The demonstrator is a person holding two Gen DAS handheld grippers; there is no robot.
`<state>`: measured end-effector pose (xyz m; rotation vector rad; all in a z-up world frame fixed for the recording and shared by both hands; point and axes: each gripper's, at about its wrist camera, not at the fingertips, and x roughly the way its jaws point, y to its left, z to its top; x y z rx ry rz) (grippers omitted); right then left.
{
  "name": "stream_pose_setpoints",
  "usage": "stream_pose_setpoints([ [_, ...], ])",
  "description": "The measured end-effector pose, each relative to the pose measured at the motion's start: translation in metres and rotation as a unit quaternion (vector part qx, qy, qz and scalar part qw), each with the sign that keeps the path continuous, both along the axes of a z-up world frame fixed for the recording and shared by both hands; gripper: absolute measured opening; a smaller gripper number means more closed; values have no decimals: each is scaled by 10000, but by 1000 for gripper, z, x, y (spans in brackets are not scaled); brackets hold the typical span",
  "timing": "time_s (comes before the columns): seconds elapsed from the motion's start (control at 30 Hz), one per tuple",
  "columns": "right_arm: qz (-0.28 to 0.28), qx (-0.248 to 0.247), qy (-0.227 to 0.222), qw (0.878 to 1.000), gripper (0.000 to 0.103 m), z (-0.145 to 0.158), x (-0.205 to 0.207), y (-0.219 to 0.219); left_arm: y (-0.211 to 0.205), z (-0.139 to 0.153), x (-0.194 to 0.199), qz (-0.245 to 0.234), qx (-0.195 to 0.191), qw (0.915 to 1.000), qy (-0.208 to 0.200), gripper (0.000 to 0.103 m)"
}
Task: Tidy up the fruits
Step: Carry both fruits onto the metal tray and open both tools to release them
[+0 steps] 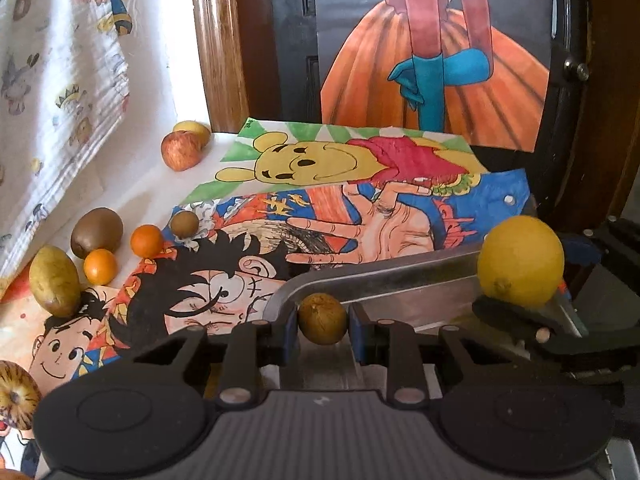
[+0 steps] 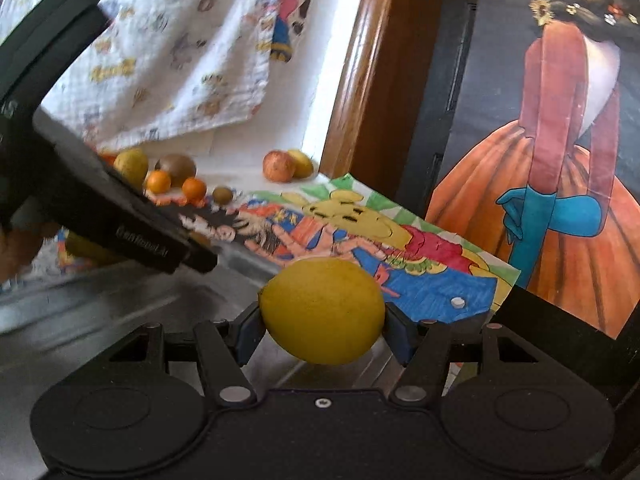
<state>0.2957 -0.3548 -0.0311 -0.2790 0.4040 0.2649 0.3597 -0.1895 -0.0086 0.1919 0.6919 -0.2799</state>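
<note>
My left gripper [image 1: 322, 322] is shut on a small round brown fruit [image 1: 322, 314], held just above the rim of a steel tray [image 1: 384, 276]. My right gripper [image 2: 322, 326] is shut on a yellow lemon [image 2: 320, 304], also over the tray [image 2: 100, 312]. In the left wrist view the lemon [image 1: 520, 260] hangs at the right. Loose fruits lie on the left of the table: a kiwi [image 1: 97, 232], two small oranges [image 1: 147, 241] [image 1: 100, 266], another small brown fruit [image 1: 184, 224], a yellow-green fruit [image 1: 55, 282], and a red apple [image 1: 181, 150].
Cartoon drawings [image 1: 304, 160] cover the table. A patterned white cloth [image 1: 60, 80] hangs at the left. A wooden frame [image 1: 216, 40] and a dark panel with a poster [image 1: 440, 60] stand behind. Another apple [image 1: 16, 396] sits at the lower left edge. The left gripper's black body [image 2: 112, 208] crosses the right wrist view.
</note>
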Motion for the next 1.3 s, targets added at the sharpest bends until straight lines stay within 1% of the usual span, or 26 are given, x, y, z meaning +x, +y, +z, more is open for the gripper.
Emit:
stream_pose_setpoints([
  [0.13,62,-136,43,9999,65,-4,0,3,-6,-2,1,-47,194,9998,-20,30],
  [0.3,93,-174,56,9998,65,-7,0,4,-12,-5,2,-126,432,9990,-38,30],
  [0.43,75,-123,25,9999,66,-6,-1,3,-12,-4,4,-93,387,9992,2,32],
  [0.5,46,-74,-2,10000,68,-6,-2,0,-11,-3,3,-79,346,9994,15,37],
  [0.53,48,-23,-9,10000,72,-5,-3,-1,-10,-2,3,-59,323,9995,14,45],
  [0.57,64,42,-7,10000,73,-5,-3,-2,-9,0,2,-20,293,9996,-4,54],
  [0.67,79,48,-29,10000,78,-3,-8,-1,-4,8,-3,92,148,9998,-62,61],
  [0.7,75,42,-54,9999,82,-2,-10,0,-2,10,-6,134,94,9998,-80,64],
  [0.73,60,44,-93,9999,84,0,-14,2,1,14,-9,186,38,9998,-111,70],
  [0.77,36,53,-134,9999,86,2,-18,3,4,17,-13,237,-10,9996,-152,75],
  [0.8,10,38,-176,9998,89,5,-22,4,8,20,-18,274,-53,9994,-208,78],
  [0.87,-55,117,-277,9995,92,12,-32,5,14,27,-28,409,-96,9986,-315,89],
  [0.93,-169,231,-334,9990,97,19,-44,3,23,35,-42,542,-174,9973,-463,94],
  [1.0,-325,362,-369,9981,98,24,-57,1,32,41,-54,658,-249,9960,-550,98],
  [1.1,-412,635,-402,9963,102,32,-79,0,46,47,-75,746,-403,9947,-590,100],
  [1.17,-393,760,-427,9954,102,39,-96,3,53,50,-90,763,-474,9941,-604,101],
  [1.3,-342,705,-477,9958,102,51,-125,15,63,57,-122,793,-647,9924,-689,102],
])
